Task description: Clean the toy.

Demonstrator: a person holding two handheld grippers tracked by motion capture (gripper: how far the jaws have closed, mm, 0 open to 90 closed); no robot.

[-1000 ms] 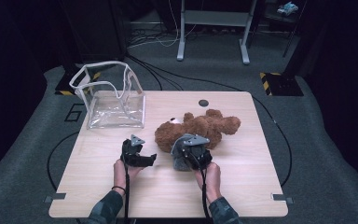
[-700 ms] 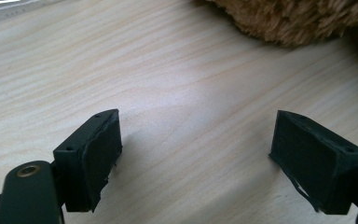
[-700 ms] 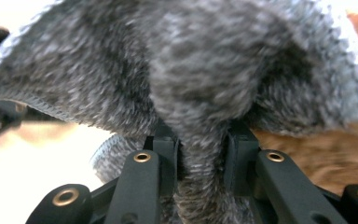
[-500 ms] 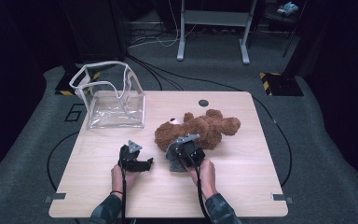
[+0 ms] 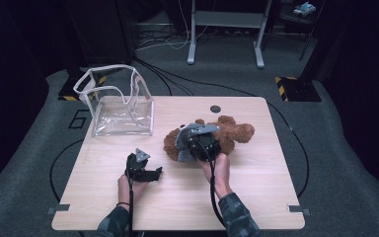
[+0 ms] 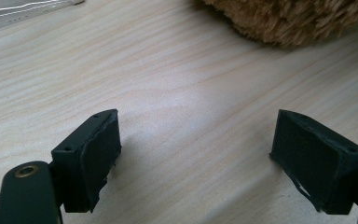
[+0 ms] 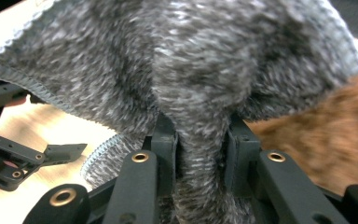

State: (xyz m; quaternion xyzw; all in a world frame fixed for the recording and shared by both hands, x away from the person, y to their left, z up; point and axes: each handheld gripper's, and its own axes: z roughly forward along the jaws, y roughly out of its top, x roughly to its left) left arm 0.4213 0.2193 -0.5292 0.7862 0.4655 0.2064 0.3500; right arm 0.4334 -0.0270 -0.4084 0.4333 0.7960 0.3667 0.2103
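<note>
Right gripper view: right claw (image 7: 199, 140) clamped on grey cloth (image 7: 177, 60); left claw (image 6: 196, 161) apart.

A light wooden table (image 5: 256, 197) stands on a grey carpet floor (image 5: 24, 163). Black cables (image 5: 296, 143) curl around it. Grey metal stand legs (image 5: 192, 44) rise behind in the dark room.
</note>
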